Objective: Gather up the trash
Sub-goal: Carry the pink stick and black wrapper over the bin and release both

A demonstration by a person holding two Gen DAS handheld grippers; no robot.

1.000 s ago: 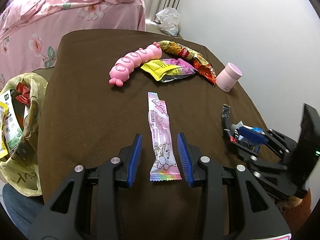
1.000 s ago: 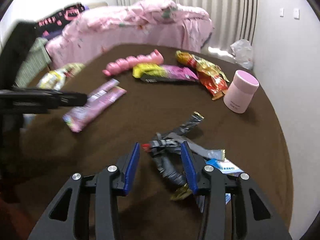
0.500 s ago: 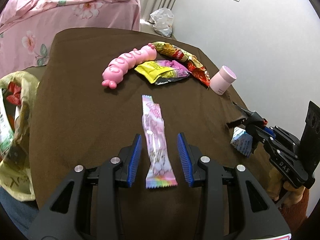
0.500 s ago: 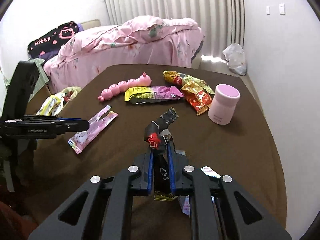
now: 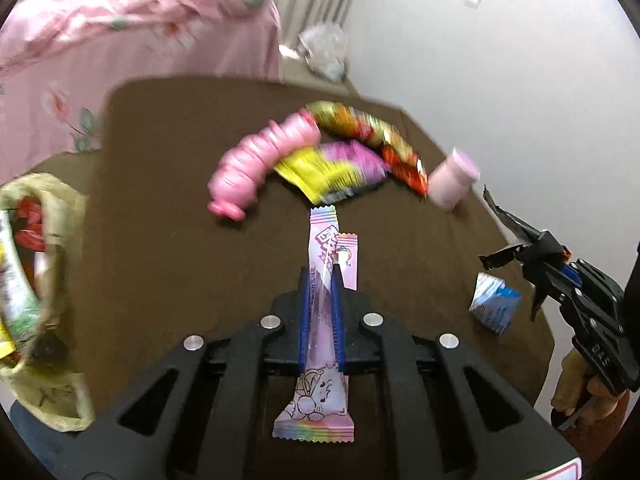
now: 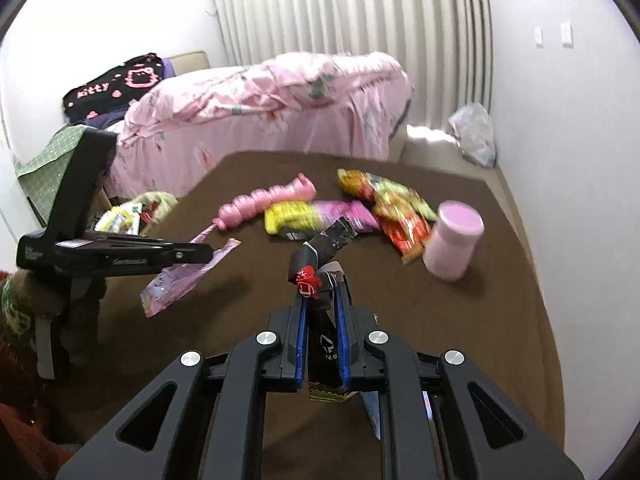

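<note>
Lifting step: pink wrapper [image 5: 320,320] pinched by left fingers [image 5: 319,280], black wrapper [image 6: 322,276] by right fingers [image 6: 322,300]; bag [image 5: 36,280] drop needed next.

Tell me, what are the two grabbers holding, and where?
The left gripper pinches the pink wrapper around its middle. The right gripper pinches the black wrapper near its lower end.
</note>
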